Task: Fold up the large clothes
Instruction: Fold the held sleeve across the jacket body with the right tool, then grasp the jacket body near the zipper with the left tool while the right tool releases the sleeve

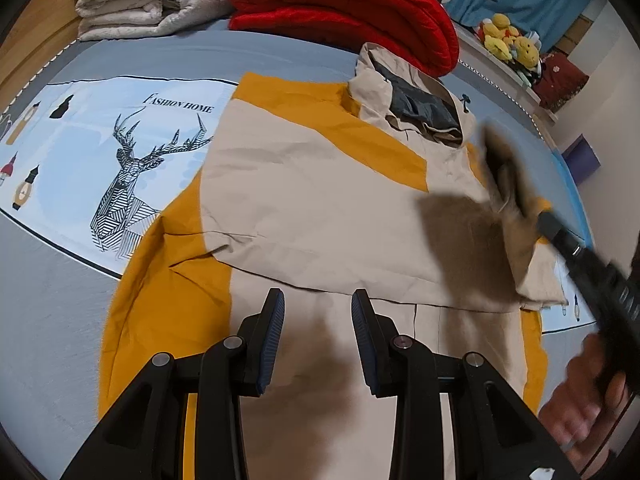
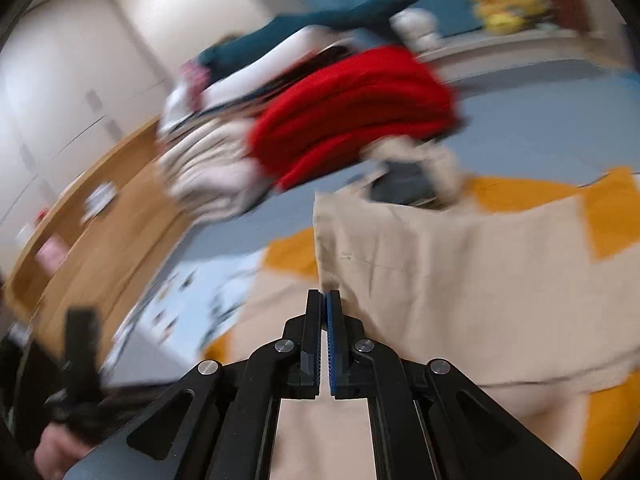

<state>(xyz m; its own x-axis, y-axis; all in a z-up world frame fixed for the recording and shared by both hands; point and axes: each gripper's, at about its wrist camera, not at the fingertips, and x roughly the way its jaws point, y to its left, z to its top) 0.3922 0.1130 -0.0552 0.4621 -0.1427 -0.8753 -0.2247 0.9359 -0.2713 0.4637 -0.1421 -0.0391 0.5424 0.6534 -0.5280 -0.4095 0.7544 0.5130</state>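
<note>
Folding: beige-and-yellow jacket (image 1: 320,200) flat on bed (image 1: 60,300) | right gripper (image 2: 324,296) pinched shut, apparently on sleeve edge (image 2: 332,276) | left gripper (image 1: 318,308) part-open, empty, above jacket | risk: thin pinch slips, sleeve drops, fold skews.

Setting: home bedroom. A bed (image 1: 280,60) is wearing a grey-blue printed cover with a deer motif (image 1: 128,184). Folded cream blanket (image 1: 148,0) and red blanket (image 1: 344,4) are lying at its head. Plush toys (image 1: 508,40) are sitting on a ledge; a wooden headboard (image 2: 100,216) is bordering the bed.
</note>
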